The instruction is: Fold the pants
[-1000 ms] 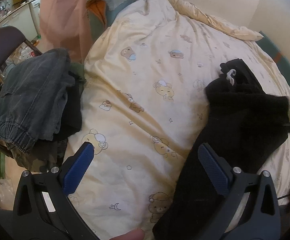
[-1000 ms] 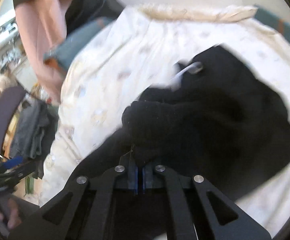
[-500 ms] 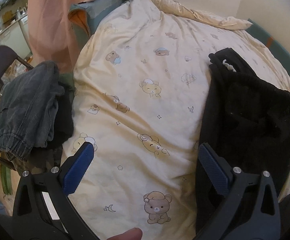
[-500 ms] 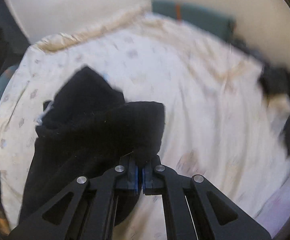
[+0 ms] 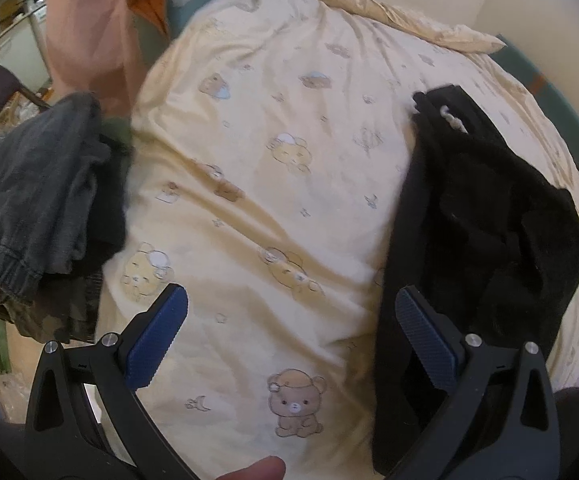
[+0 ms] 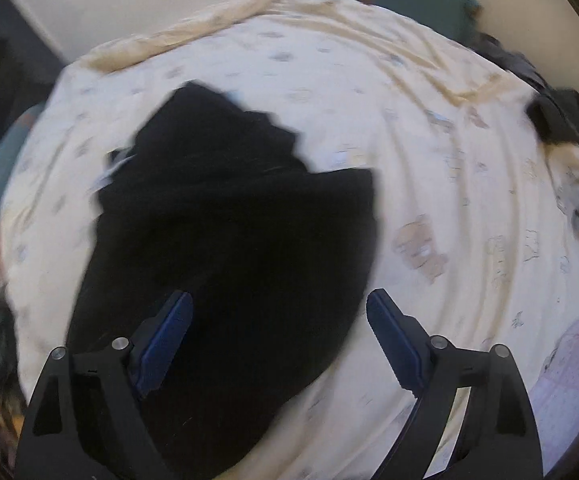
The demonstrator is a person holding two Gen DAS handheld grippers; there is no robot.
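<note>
Released a moment ago, the pants (image 6: 225, 248) no longer sit clamped in the right gripper (image 6: 279, 340); its jaws are opening, empty above the cloth. They lie doubled over near the bed's (image 5: 249, 208) right edge. Left gripper (image 5: 289, 340) hangs wide apart over bare duvet. One fold looks done; smoothing and another fold likely remain.

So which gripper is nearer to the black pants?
Right. The right gripper hangs directly over the black pants, opening. The left gripper is beside them, over the duvet.
</note>
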